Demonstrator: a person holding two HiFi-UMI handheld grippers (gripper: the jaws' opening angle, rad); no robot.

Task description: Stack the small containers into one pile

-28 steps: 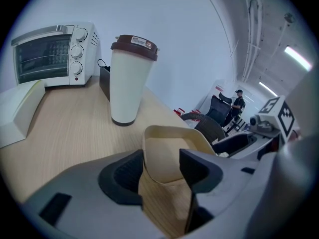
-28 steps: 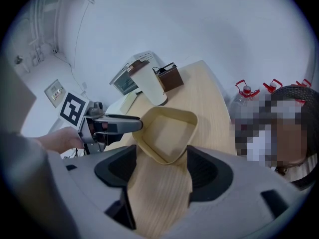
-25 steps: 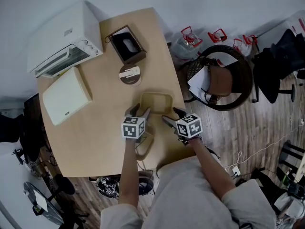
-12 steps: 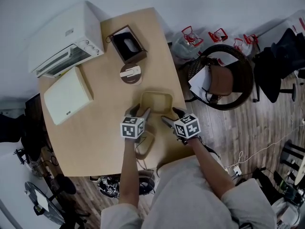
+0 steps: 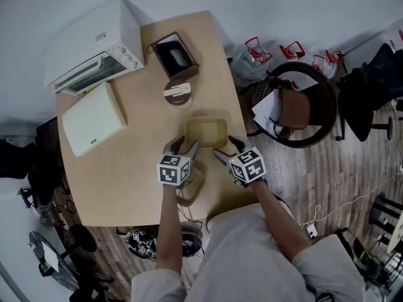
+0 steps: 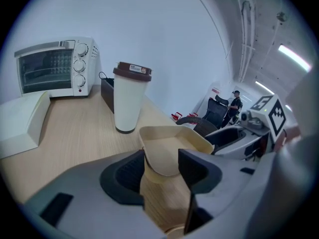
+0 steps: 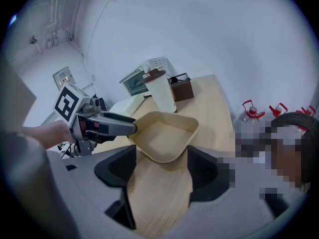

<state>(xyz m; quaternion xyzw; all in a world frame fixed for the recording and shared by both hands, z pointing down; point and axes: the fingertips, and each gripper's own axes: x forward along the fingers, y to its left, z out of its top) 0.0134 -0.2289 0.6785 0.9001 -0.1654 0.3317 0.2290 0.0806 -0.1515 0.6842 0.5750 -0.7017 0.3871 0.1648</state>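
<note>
A beige container [image 5: 206, 133], rectangular with rounded corners and sloping walls, is seen near the front right part of the wooden counter [image 5: 126, 168], close to its right edge. Its open side is turned upward and nothing is seen inside it. In the head view its long axis is laid from left to right across the person's front, with one long side turned toward the person. Whether its base is resting on the counter or is raised just above it cannot be told.

The near left corner of the container is grasped by the left claw [image 5: 182, 146]: in the left gripper view the rounded corner is pressed between both pads. The right claw [image 5: 228, 151] is released. Its jaws are spread wide to either side of the near right corner, and a gap is left on both sides, so the container is not touched by them.

A second beige piece [image 5: 191, 190] is partly covered by the left claw's body, nearer the person; its kind cannot be made out.

Farther back on the counter, a white cup with a brown lid [image 6: 128, 98] is stood upright just beyond the container. Behind it a dark brown box [image 5: 177, 56] is placed. A white toaster oven [image 5: 94, 49] is set at the far left corner, and a flat white box [image 5: 94, 119] is laid before it.
</note>
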